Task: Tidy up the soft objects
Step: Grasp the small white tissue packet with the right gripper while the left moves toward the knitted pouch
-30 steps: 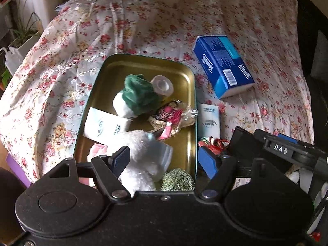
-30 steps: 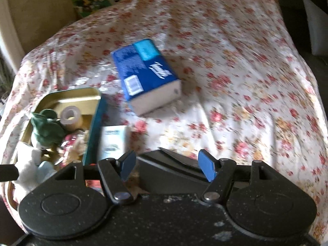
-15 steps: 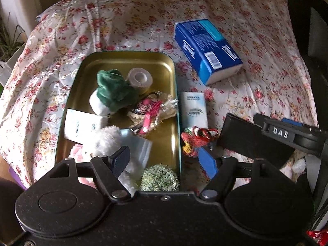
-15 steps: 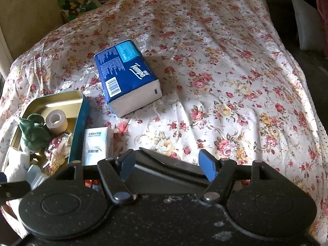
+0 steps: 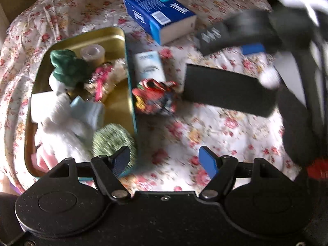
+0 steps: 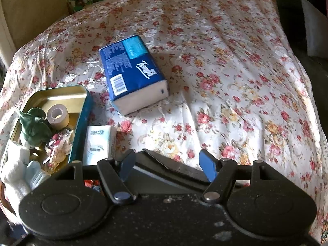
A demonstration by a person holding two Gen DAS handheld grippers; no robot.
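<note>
Where the left wrist view looks down on the flowered cloth (image 5: 215, 131), the left gripper (image 5: 165, 160) hangs at the lower middle of the frame with its fingers spread and nothing between them, only bare cloth. Its left finger overlaps the lower right corner of a gold tin (image 5: 114, 39) with a teal outer wall, which fills the left of the frame.

Inside the tin lie a green plush toy (image 5: 67, 67), a roll of tape (image 5: 92, 52), a pink packet (image 5: 102, 78), a white fluffy toy (image 5: 59, 127), a pale blue cloth (image 5: 88, 110) and a green spiky ball (image 5: 110, 141). Just right of the tin, outside it, sit a small white tissue pack (image 5: 148, 65) and, touching its lower end, a red many-coloured bundle (image 5: 153, 97). A large blue tissue pack (image 5: 160, 14) lies well above them, at the upper middle. This view is blurred, so finer detail is lost.

In the right wrist view, the right gripper (image 6: 167, 157) sits at the bottom middle, its fingers pinching a flat black slab (image 6: 174, 167) that spans the gap from one finger to the other.
</note>
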